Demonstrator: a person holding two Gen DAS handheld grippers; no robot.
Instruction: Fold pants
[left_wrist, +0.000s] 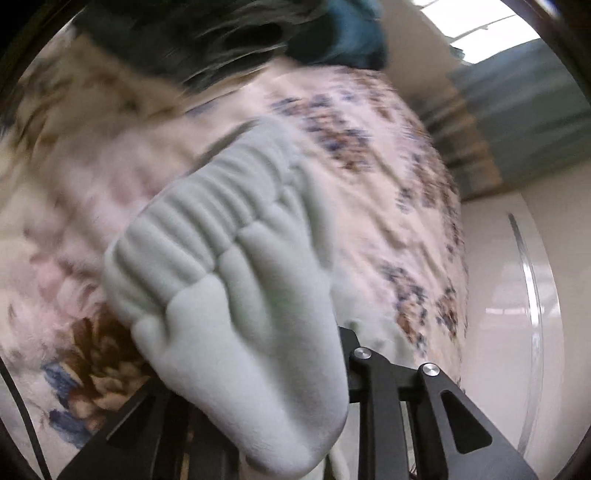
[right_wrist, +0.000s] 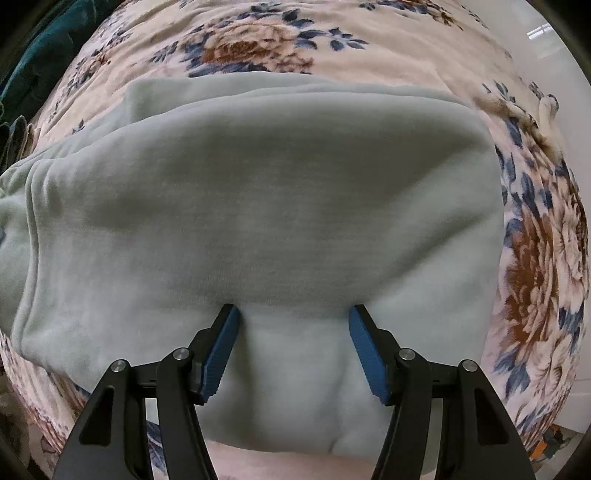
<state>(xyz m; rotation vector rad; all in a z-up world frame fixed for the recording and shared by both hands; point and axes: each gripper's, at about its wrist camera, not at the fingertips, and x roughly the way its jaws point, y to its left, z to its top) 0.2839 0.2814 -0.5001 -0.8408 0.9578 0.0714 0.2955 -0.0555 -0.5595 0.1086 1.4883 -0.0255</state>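
The pants (right_wrist: 258, 206), pale green and made of a soft fleece-like fabric, are seen spread on a bed covered w/ a floral blanket (right_wrist: 535, 258) (cream ground, brown and blue flowers). In the right wrist view the pants are lying folded over, so that an upper layer is placed on a lower one; the lower layer is visible as a strip at the far edge and at the left side. A seam or hem is seen along the left edge of the upper layer.

The right tool (right_wrist: 293, 328) is held wide open, and its blue pads (right_wrist: 221, 354) are set apart on the near part of the fabric. The fingertips are touching or just above the cloth; which of the two cannot be told. Nothing is gripped between them.

In the left wrist view, which is blurred by motion, the ribbed elastic waistband (left_wrist: 207, 229) of the pants is seen very close to the camera, lifted above the blanket and bunched. The fabric is draped over the front of the left tool (left_wrist: 295, 369), so the fingertips are hidden; whether they are closed on the cloth cannot be told. Only the black arms of the tool are visible at the bottom.

A dark teal textile (left_wrist: 332, 33) is seen at the top of that view, and a white glossy floor (left_wrist: 517, 295) at the right.
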